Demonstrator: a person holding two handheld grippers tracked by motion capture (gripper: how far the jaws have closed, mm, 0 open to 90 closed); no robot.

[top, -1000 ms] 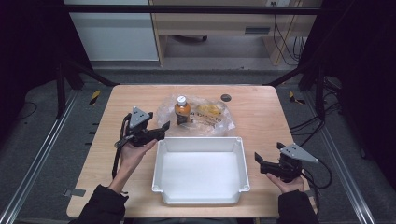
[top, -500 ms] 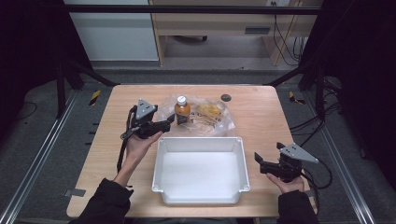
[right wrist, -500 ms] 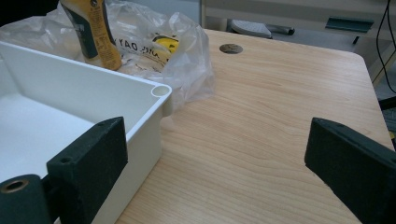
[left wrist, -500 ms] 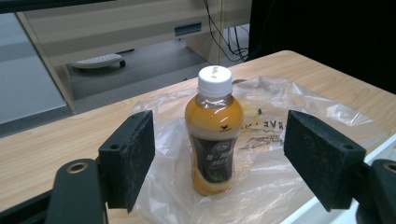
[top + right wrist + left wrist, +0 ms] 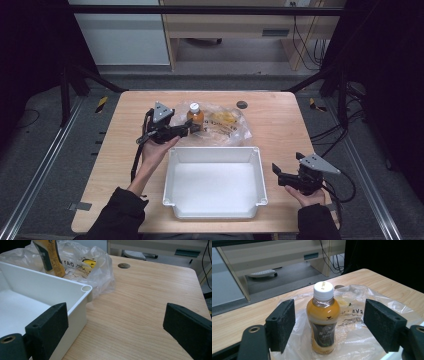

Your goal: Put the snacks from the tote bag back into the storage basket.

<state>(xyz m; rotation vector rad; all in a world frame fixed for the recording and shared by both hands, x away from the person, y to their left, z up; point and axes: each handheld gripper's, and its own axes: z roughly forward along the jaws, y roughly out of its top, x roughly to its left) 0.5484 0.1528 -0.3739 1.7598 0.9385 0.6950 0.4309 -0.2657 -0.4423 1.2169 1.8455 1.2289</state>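
The left gripper — jaws spread wide — lines up on the upright juice bottle at twelve o'clock, apparently mid-approach — next, closing around its body.

white tray | clear bag | round table hole

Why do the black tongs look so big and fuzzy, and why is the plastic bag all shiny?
In the left gripper view, the left tongs sit right by the camera, so they loom large and soft-edged, while the bottle stays sharp. In the same view, the plastic bag crinkles and bounces the room light back as pale glare. In the high view, the surroundings beyond the table fall into darkness.
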